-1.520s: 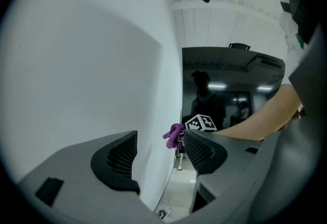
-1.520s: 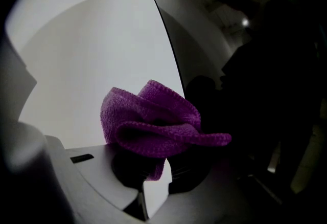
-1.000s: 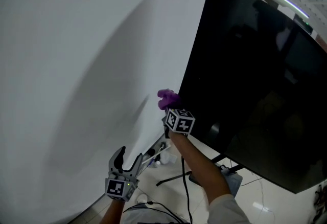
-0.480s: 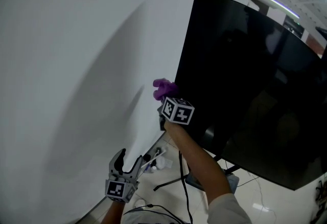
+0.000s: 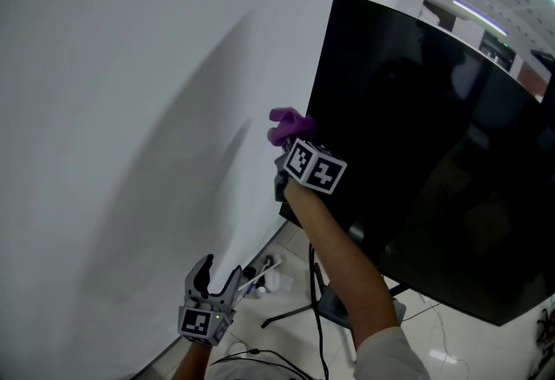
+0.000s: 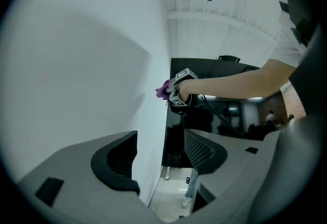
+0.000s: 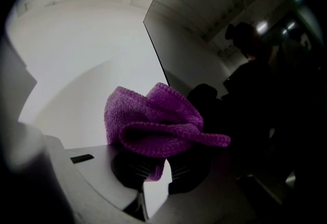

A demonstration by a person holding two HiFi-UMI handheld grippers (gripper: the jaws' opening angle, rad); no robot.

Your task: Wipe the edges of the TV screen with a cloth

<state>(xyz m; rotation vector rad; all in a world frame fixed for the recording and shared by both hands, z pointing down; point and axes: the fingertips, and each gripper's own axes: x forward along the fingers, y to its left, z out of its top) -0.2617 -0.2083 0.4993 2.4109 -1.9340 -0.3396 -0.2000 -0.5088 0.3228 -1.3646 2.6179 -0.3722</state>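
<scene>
Partway up the left edge of the TV screen, the right gripper holds a bunched purple cloth against the dark panel's border, close beside a white wall. Its jaws are clamped on the lower folds of the cloth, which billows out above them; in the right gripper view the folds overlap the line where screen meets wall. The person's bare forearm reaches up from below, with the gripper's marker cube just above the wrist. The left gripper hangs low near the foot of the wall, well apart from the screen, its jaws spread with nothing between them. Beneath the screen, a thin black stand leg rests on the pale floor.
</scene>
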